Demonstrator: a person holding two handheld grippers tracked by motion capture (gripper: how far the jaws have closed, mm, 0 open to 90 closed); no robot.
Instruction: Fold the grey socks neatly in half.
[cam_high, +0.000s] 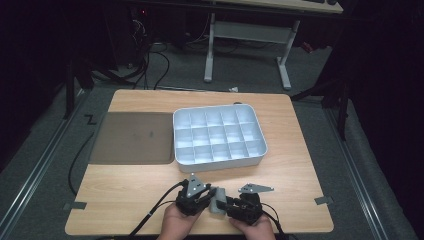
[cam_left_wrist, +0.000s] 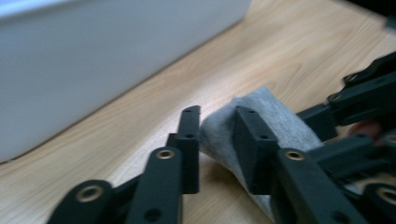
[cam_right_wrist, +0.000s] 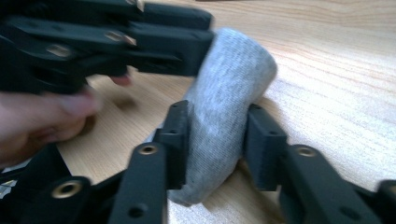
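1. Your two hands come in at the bottom centre of the high view, each around a black two-jaw gripper: the left gripper (cam_high: 206, 196) sits just left of centre and the right gripper (cam_high: 231, 204) just right of it, the two angled in toward each other.
2. Between them, low in the frame, lies the small grey knitted fabric roll (cam_high: 217, 201), and both grippers meet on it.
3. In the left gripper view, the left gripper (cam_left_wrist: 218, 122) has its jaws part open around the upper end of the fabric roll (cam_left_wrist: 275, 122); the right-hand jaw lies against the cloth, while the left-hand one stands just beside it (I cannot tell whether it presses).
4. In the right gripper view, the right gripper (cam_right_wrist: 215, 122) has its jaws narrowed onto the middle of the fabric roll (cam_right_wrist: 224, 102), one on each side and both touching the cloth, which bulges above them; your left gripper reaches in from the upper left and meets the roll's top end.
5. The roll rests on the light wooden table (cam_high: 140, 195), near its bottom edge.
6. Farther up, at the centre of the high view, stands the white plastic tray with a grid of square compartments (cam_high: 218, 163), well apart from the roll.
7. Touching that tray's left side lies a flat dark grey-brown mat (cam_high: 132, 137).
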